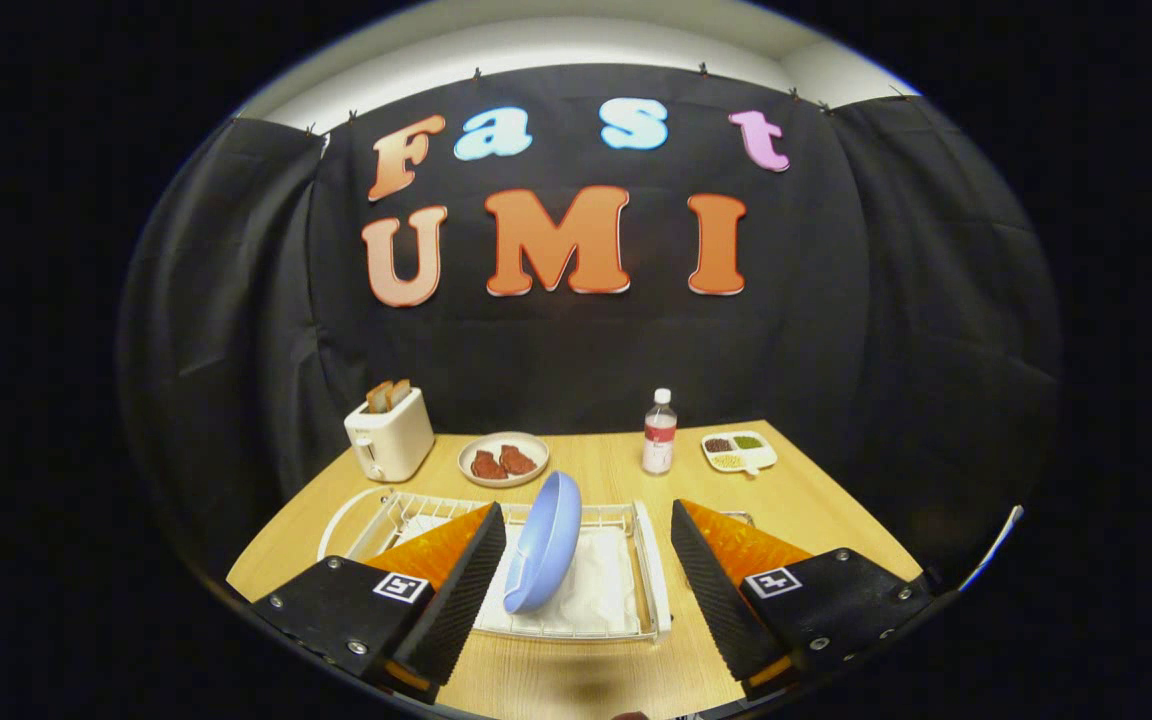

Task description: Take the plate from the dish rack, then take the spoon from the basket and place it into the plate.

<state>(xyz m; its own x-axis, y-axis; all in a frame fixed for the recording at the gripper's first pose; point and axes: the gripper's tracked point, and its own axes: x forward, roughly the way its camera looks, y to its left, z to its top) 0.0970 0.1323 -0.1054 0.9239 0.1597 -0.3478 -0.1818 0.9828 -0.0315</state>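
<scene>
Claw: fingers spread wide apart, nothing between the pads, no contact with any object. It hangs above the near edge of the table, pointing toward the back wall.

Plate: light blue, standing on edge in the dish rack, tilted, its hollow side turned toward the left finger. It sits between the two fingers in the view, nearer the left finger than the right finger; neither finger touches it.

Dish rack: white wire frame with a white tray and a pale cloth or mat under it, just ahead of the fingertips, on the wooden table. Its left part is hidden behind the left finger.

Beyond the right finger a small bit of wire frame shows at the rack's right side; cannot tell what it belongs to. Spoon cannot be made out.

Back row of the table, left to right:
- white toaster with two slices of toast standing in the slots
- round dish holding two reddish-brown pieces of food
- clear bottle with white cap, upright
- divided tray with small portions, dark, green and yellowish, in separate compartments

All four stand well apart from the rack and from one another.
</scene>
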